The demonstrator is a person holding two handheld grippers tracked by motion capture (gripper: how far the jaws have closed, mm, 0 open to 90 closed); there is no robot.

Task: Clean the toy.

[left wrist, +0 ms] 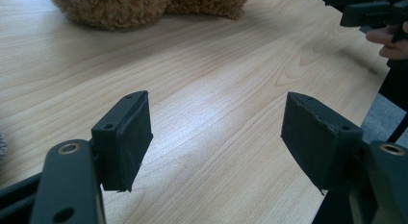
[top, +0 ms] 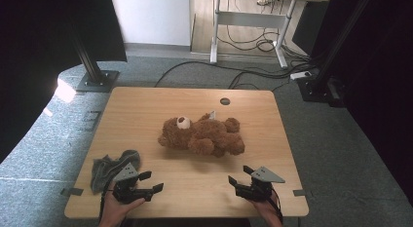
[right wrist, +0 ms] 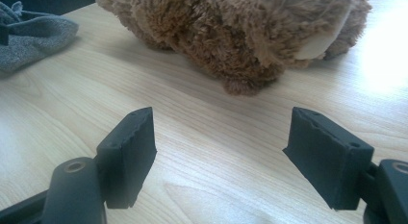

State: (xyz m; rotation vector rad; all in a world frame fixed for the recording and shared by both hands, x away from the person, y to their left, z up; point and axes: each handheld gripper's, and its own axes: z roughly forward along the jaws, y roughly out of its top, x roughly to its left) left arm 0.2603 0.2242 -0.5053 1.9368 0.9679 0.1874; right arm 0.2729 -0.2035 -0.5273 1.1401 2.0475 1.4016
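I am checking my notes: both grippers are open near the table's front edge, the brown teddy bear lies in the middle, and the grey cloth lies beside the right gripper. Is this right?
Not quite: the grey cloth lies beside the left gripper, not the right gripper, as the high view shows. The rest stands.

Lots cropped off or too tiny to read in this one

In the left gripper view the teddy bear (left wrist: 144, 7) is chopped by the top edge, just a fuzzy underside showing, and the other hand (left wrist: 389, 41) runs off the right side. The right gripper view cuts the grey cloth (right wrist: 33, 34) at the left edge and crops the bear's top. From the high view both forearms vanish at the bottom edge, the small white tag (top: 212, 114) behind the bear is too small to read, and the left gripper (top: 151, 182) covers part of the cloth
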